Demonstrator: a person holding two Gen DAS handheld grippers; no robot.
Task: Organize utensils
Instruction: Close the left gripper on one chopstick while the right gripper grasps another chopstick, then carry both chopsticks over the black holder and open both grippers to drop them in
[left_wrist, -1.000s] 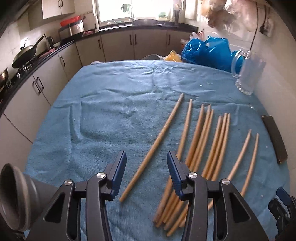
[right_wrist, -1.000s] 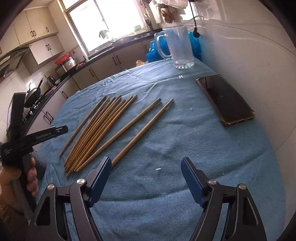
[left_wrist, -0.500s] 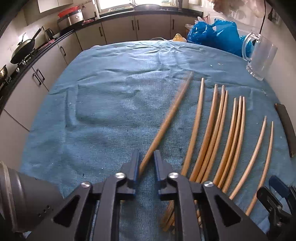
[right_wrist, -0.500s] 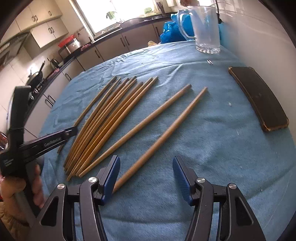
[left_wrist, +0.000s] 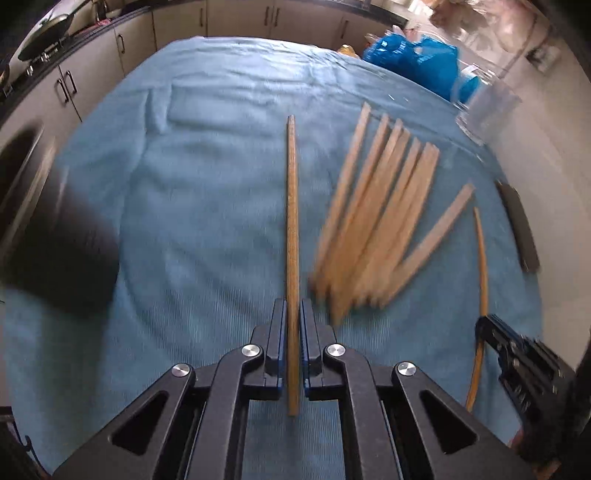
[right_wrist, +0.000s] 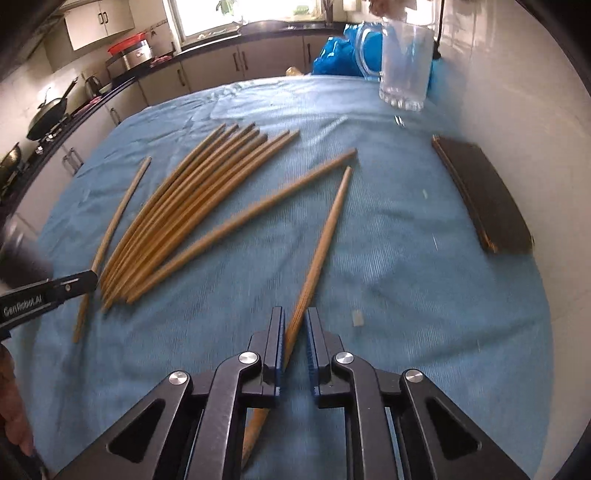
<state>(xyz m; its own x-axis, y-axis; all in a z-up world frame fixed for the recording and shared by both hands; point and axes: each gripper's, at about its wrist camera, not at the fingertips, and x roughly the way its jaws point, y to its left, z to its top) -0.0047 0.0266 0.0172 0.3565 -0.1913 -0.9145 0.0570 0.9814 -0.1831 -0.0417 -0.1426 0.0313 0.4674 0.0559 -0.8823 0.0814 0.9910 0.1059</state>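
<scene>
Each hand-held gripper clamps one long, thin wooden chopstick near its thick end: left hand-held gripper (left_wrist: 293, 321), chopstick (left_wrist: 292, 221); right hand-held gripper (right_wrist: 294, 332), chopstick (right_wrist: 321, 247). Both chopsticks angle over the blue-clothed desk (right_wrist: 406, 277). They look light, stiff, smooth and likely to pivot.

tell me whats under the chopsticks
A blue cloth lies under all the chopsticks, covering the whole surface. What the cloth rests on is hidden. The jaws of both grippers are shut on one stick each, whose near ends look lifted off the cloth.
</scene>
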